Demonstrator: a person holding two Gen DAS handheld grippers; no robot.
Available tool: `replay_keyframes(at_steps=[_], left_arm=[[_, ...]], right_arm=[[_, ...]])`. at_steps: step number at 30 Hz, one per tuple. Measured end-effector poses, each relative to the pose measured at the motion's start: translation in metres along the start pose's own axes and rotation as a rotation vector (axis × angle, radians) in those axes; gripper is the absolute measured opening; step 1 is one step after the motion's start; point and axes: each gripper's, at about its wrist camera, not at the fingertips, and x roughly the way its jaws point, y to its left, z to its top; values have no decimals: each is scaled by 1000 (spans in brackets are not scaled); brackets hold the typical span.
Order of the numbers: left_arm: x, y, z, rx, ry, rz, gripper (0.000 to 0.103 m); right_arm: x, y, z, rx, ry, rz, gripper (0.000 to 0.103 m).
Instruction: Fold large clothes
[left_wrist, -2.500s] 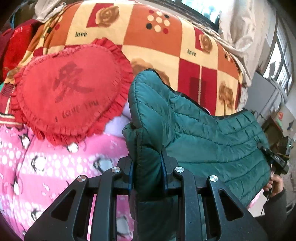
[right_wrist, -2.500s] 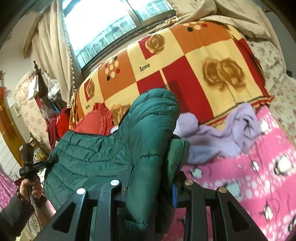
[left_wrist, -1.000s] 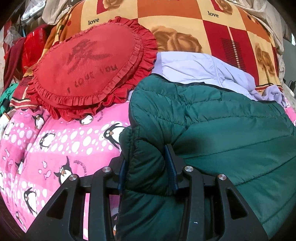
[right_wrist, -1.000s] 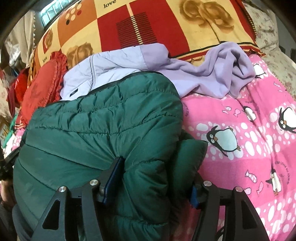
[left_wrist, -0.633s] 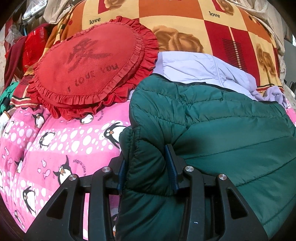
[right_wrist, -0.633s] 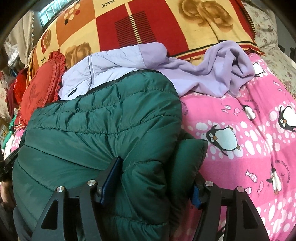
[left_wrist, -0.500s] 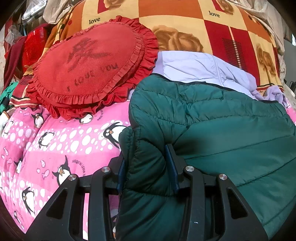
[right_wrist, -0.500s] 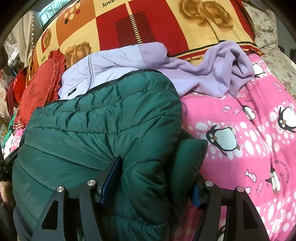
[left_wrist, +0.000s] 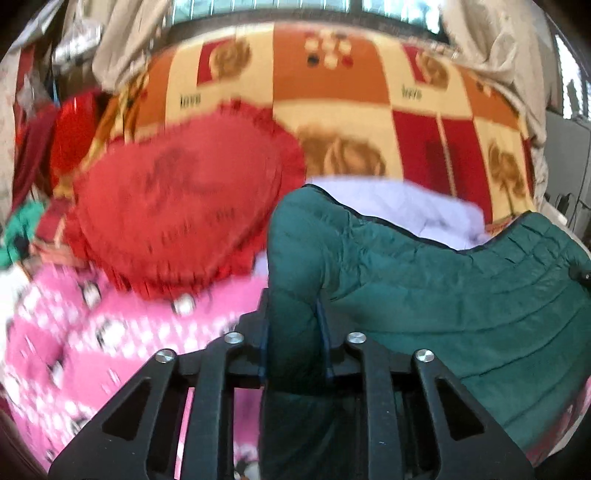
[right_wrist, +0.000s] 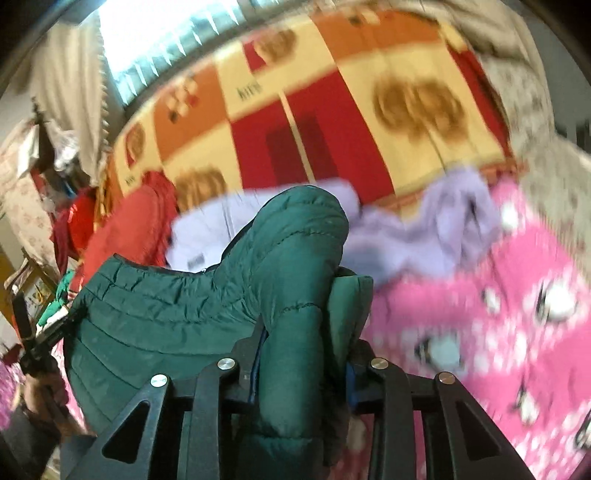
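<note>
Green quilted fabric fills both grips: the left gripper (left_wrist: 293, 343) is closing its jaws on a bunched fold at one end of the jacket (left_wrist: 424, 295), and the right gripper (right_wrist: 301, 365) is closing on a thicker doubled fold at the other end, pads pressing into the padding on both. The jacket hangs slung between the two, its long axis running from one gripper across to the other, the middle sagging in a shallow curve above the pink penguin-print bedspread (left_wrist: 110, 332). Its shell is puffy, stitched in parallel channels, with a dark trimmed edge along the top.

Only the left view shows the face of the red frilled heart-shaped cushion (left_wrist: 177, 206) just beside the jacket. Only the right view shows a rumpled lilac fleece garment (right_wrist: 443, 229), and the person's hand (right_wrist: 42, 391) on the other handle. Both show a pale lilac jacket (left_wrist: 406, 206) behind the green one, and the checked rose-patterned blanket (left_wrist: 369, 110) beyond.
</note>
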Motion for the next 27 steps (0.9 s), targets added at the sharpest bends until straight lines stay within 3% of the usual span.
replay_keyframes(at_steps=[3, 7, 9, 11, 13, 16, 18, 20, 22, 24, 25, 27], left_arm=[[11, 3, 27, 16, -31, 17, 17], [64, 13, 37, 32, 33, 28, 17], [97, 19, 30, 39, 105, 37, 19], [115, 26, 26, 9, 171, 7, 24], [120, 35, 25, -42, 199, -31, 29], [118, 51, 30, -97, 249, -98, 32], [107, 55, 35, -104, 235, -90, 32], [87, 58, 48, -122, 150, -14, 32], [74, 49, 63, -145, 81, 12, 32], [74, 34, 74, -135, 56, 9, 46], [78, 22, 77, -106, 62, 0, 58], [106, -3, 69, -35, 136, -20, 60]], right_arm=[[9, 1, 17, -20, -52, 3, 31], [52, -17, 26, 22, -24, 14, 32], [84, -39, 19, 116, 79, 29, 36], [105, -63, 10, 260, 179, 37, 55], [105, -79, 6, 375, 200, 82, 56], [77, -89, 13, 467, 135, 99, 60], [49, -80, 23, 429, 43, 7, 65], [35, -50, 34, 289, -14, -74, 79], [41, -18, 46, 158, -3, -86, 80], [57, 13, 51, 51, 24, -104, 80], [70, 26, 51, 9, 43, -140, 81], [98, 30, 47, -7, 120, -171, 81]])
